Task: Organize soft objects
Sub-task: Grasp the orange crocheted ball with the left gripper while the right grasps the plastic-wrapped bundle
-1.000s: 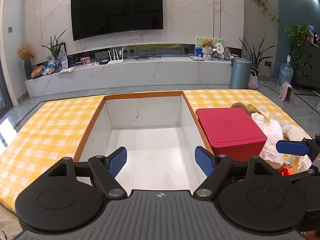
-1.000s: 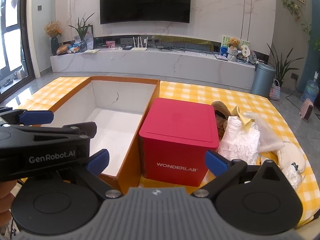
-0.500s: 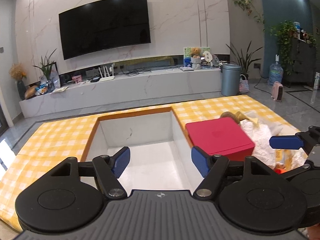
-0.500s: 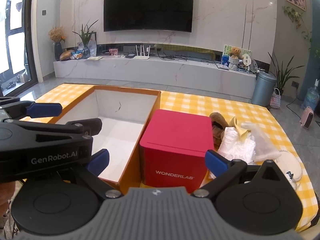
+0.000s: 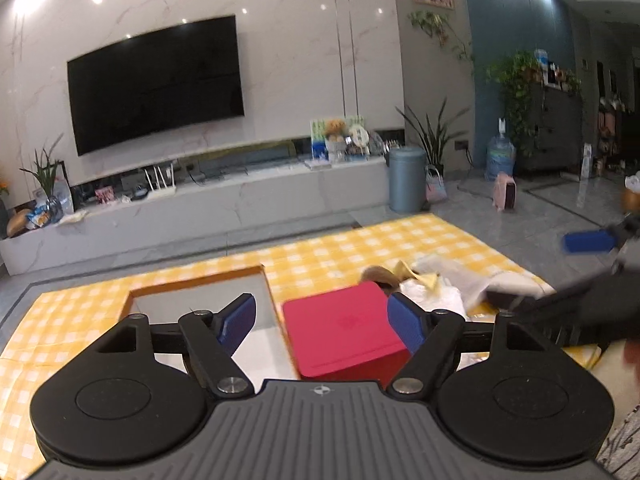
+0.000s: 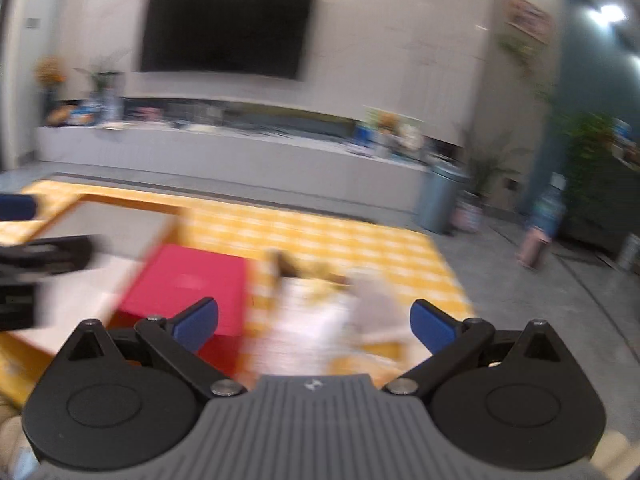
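- The soft things, a heap of white crinkled plastic bags and cloth (image 5: 436,294) with a brown furry lump (image 5: 378,276) and a pale yellow piece (image 5: 416,276) on top, lie on the yellow-and-white checked cloth (image 5: 344,248) near its right edge.
- Just beside the heap on its left stands a red square box with a lid (image 5: 340,332), closed.
- The red box sits against the right rim of an open white-lined tray with an orange edge (image 5: 200,286), sunk into the middle of the checked cloth.
- The left gripper (image 5: 322,322) hovers above the red box and the tray rim, its blue pads (image 5: 236,322) spread wide with nothing between them; its jaws have just been opening.
- The right gripper (image 6: 316,322) hangs over the heap, badly blurred, jaws wide and empty.
- Beyond the cloth a long marble bench (image 5: 224,204) runs under a black wall television (image 5: 156,84).
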{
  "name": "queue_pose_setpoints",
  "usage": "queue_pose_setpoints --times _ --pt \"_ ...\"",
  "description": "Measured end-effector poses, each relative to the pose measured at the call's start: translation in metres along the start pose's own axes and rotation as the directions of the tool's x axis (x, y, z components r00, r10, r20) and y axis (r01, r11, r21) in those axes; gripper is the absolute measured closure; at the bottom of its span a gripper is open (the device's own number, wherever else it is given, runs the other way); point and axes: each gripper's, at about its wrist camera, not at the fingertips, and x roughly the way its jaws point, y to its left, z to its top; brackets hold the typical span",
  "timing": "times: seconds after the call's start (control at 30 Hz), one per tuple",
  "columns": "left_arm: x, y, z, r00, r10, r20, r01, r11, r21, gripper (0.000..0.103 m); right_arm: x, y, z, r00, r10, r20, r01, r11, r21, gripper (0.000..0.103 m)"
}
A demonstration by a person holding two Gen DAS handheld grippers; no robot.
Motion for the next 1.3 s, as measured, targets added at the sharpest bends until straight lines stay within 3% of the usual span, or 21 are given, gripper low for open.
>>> queue_pose_setpoints --times 0.1,0.17,0.3,0.37,0.5,0.63,0.77,0.83,0.97,1.13,1.2,1.3 --pt "0.008 -0.013 0.005 0.997 -0.073 -0.037 0.074 0.997 0.022 0.015 0.021 -0.046 -0.008 0.992 -0.095 -0.089 0.1 0.993 0.06 0.003" --pt "0.013 -0.025 0.006 0.992 -0.119 -0.044 0.121 0.991 0.047 0.015 0.042 -0.079 -0.023 0.974 -0.122 -0.191 0.153 0.975 0.159 0.003" --pt "0.027 -0.054 0.002 0.969 -0.216 -0.118 0.229 0.968 0.107 0.015 0.081 -0.125 -0.068 0.931 -0.013 -0.366 0.171 0.899 0.403 0.004" --pt "0.036 -0.069 -0.003 0.947 -0.275 -0.165 0.296 0.947 0.123 0.015 0.095 -0.132 -0.083 0.911 0.044 -0.411 0.175 0.859 0.48 0.013" --pt "0.052 -0.094 -0.018 0.912 -0.358 -0.201 0.391 0.907 0.158 0.015 0.109 -0.135 -0.093 0.903 0.088 -0.42 0.167 0.829 0.533 0.014" --pt "0.07 -0.11 -0.033 0.886 -0.38 -0.267 0.436 0.879 0.194 0.015 0.124 -0.137 -0.096 0.912 0.152 -0.38 0.126 0.781 0.612 0.014" --pt "0.083 -0.119 -0.044 0.88 -0.349 -0.321 0.427 0.878 0.217 0.015 0.135 -0.134 -0.099 0.91 0.138 -0.391 0.144 0.779 0.61 0.021" --pt "0.089 -0.12 -0.047 0.867 -0.36 -0.344 0.442 0.875 0.199 0.014 0.14 -0.132 -0.1 0.914 0.147 -0.377 0.125 0.783 0.61 0.021" --pt "0.102 -0.116 -0.054 0.835 -0.393 -0.385 0.463 0.88 0.106 0.014 0.14 -0.132 -0.1 0.93 0.154 -0.335 0.099 0.773 0.627 0.023" --pt "0.102 -0.104 -0.072 0.813 -0.454 -0.364 0.467 0.883 -0.057 0.013 0.145 -0.13 -0.104 0.922 0.148 -0.358 0.112 0.783 0.612 0.038" --pt "0.107 -0.108 -0.08 0.811 -0.442 -0.382 0.449 0.89 -0.077 0.013 0.143 -0.128 -0.101 0.926 0.145 -0.348 0.099 0.797 0.595 0.043" --pt "0.117 -0.127 -0.089 0.825 -0.35 -0.443 0.392 0.92 0.005 0.013 0.142 -0.126 -0.099 0.928 0.145 -0.344 0.092 0.806 0.585 0.045"
